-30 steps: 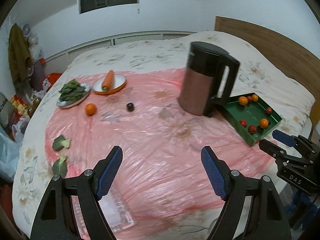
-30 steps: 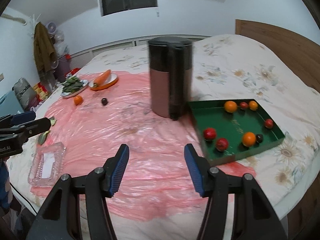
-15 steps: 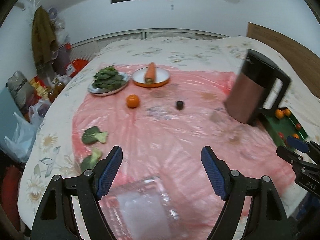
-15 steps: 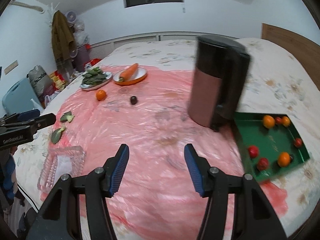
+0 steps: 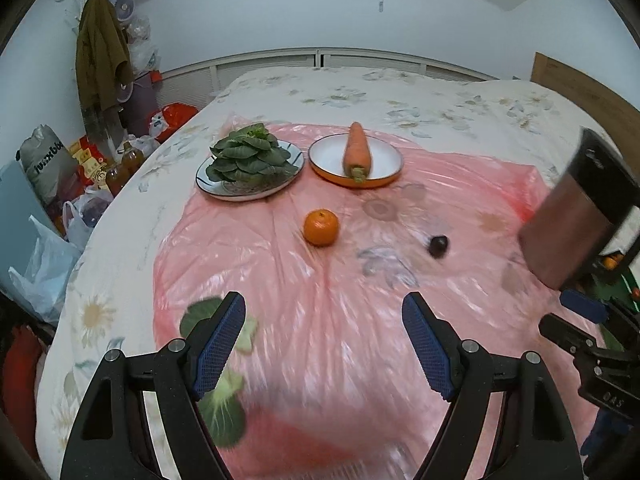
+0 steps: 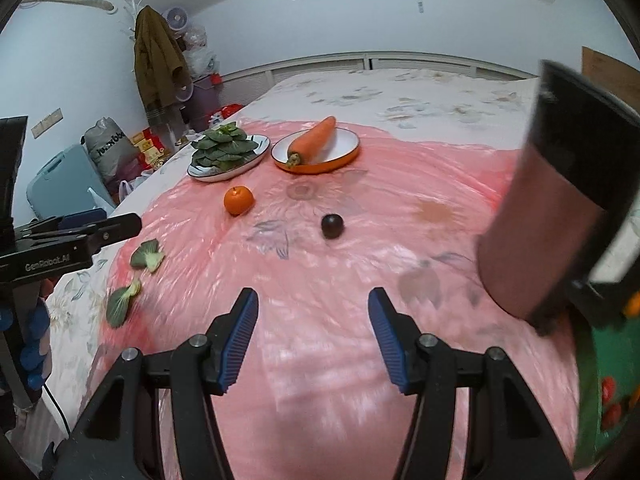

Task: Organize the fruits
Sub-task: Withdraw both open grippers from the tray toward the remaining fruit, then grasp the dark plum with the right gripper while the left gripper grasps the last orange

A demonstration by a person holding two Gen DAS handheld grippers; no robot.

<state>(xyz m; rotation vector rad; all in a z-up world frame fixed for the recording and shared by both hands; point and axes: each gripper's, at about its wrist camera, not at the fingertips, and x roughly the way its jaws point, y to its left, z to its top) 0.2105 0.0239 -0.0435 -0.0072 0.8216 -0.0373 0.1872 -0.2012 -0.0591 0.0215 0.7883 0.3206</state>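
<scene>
An orange (image 5: 321,227) (image 6: 238,200) and a small dark fruit (image 5: 438,245) (image 6: 332,225) lie loose on the pink plastic sheet (image 5: 320,340) on the bed. A green tray (image 6: 612,364) with several red and orange fruits sits at the far right, mostly cut off. My left gripper (image 5: 324,344) is open and empty, above the sheet's near part. My right gripper (image 6: 313,336) is open and empty, well short of the dark fruit. Each gripper shows in the other's view: the left (image 6: 72,236), the right (image 5: 588,320).
A plate of leafy greens (image 5: 250,160) (image 6: 226,150) and an orange-rimmed plate with a carrot (image 5: 356,156) (image 6: 316,146) stand at the far end of the sheet. A tall dark kettle (image 5: 580,216) (image 6: 552,216) stands at right. Loose green leaves (image 5: 224,400) (image 6: 148,256) lie at left.
Both views have swung left: the kettle and green tray slid to the right edge, the orange, dark fruit and plates came toward centre and closer. Both grippers stayed open.
</scene>
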